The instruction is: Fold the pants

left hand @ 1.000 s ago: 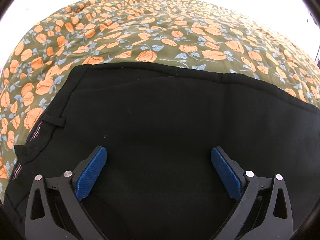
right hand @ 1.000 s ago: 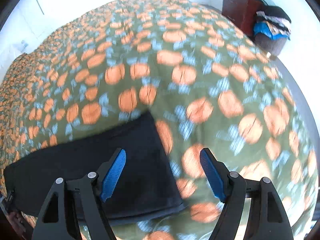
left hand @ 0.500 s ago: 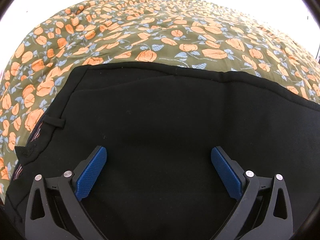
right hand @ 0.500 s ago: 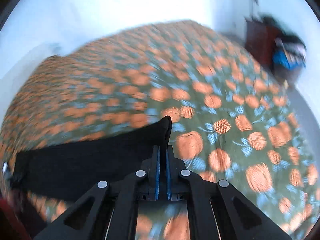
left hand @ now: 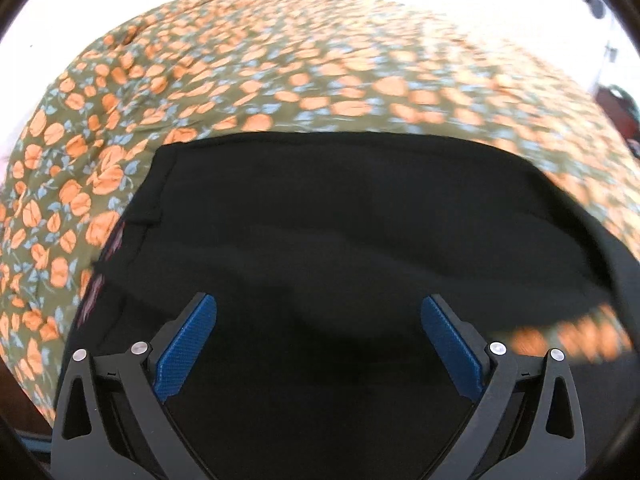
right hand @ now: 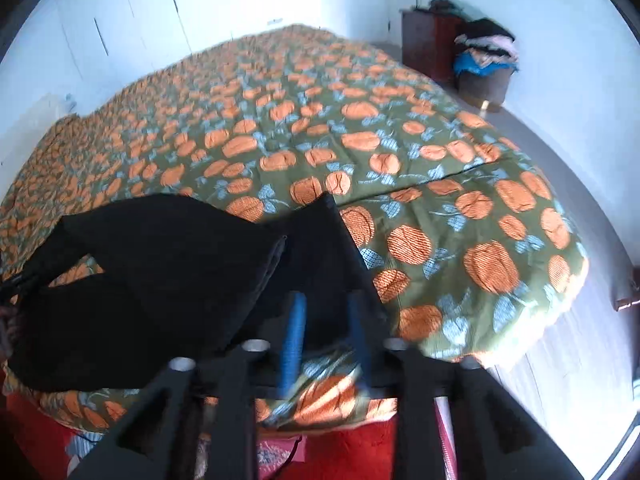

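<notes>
Black pants [left hand: 340,240] lie on a bed with an olive quilt printed with orange flowers [left hand: 280,72]. My left gripper [left hand: 318,320] is open and hovers low over the waist end of the pants, with the waistband at its left. In the right wrist view my right gripper [right hand: 326,312] has its blue pads a small gap apart, with the leg end of the pants [right hand: 316,248] lifted and draped in front of them. Whether the pads still pinch the cloth is blurred. The lifted leg folds back over the rest of the pants [right hand: 140,280].
The quilt [right hand: 400,152] covers the whole bed. A wooden dresser [right hand: 428,48] and a basket piled with clothes [right hand: 486,64] stand by the far right wall. White cupboard doors [right hand: 160,12] stand behind the bed. Red cloth [right hand: 340,452] lies below the bed's near edge.
My right gripper shut on the leg end of the pants, then lifted it up and back over the bed; its pads now stand slightly apart. The left view shifted a little and blurred.
</notes>
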{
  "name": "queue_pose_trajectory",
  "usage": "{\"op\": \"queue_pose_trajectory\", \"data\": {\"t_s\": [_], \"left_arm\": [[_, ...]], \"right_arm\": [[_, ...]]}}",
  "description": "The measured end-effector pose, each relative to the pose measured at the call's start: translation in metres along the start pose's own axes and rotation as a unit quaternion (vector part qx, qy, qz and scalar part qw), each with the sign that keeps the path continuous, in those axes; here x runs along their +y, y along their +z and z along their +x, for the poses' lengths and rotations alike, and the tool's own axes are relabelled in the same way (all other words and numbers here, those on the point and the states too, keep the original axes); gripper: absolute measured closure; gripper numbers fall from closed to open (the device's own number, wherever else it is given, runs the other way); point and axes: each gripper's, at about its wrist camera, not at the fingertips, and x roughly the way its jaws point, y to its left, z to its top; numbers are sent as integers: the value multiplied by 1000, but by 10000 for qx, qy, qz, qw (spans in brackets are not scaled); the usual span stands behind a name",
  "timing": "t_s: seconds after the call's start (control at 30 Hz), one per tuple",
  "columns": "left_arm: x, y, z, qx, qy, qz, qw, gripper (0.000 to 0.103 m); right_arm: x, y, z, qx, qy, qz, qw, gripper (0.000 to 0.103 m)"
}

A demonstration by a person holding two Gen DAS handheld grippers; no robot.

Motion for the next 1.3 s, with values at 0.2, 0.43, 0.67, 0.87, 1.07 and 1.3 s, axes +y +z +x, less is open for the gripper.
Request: {"op": "queue_pose_trajectory", "data": {"t_s": [0.2, 0.43, 0.67, 0.87, 1.07, 1.3], "left_arm": [[-30, -55, -30, -51, -458, 277, 9986, 1], [-43, -79, 6, 441, -387, 442, 9973, 0], [-37, -52, -6, 426, -555, 437, 9966, 1], [-22, 35, -3, 531, -1869, -740, 9782, 1], [-40, 100, 60, 1293, -2693, -1381, 9443, 1], [-44, 106, 78, 1231, -2316, -1592, 9518, 17]], "right_arm": [[71, -15, 4, 544, 2612, 1044, 9581, 37], [83, -51, 91, 936, 2291, 3164, 9158, 35], [58, -36, 93, 352, 1343, 3436, 9288, 98], [71, 9, 21, -367, 2091, 2119, 9540, 98], [93, 29, -69, -882, 3031, 798, 9455, 98], [91, 17, -139, -1257, 4025, -132, 9066, 98]]}}
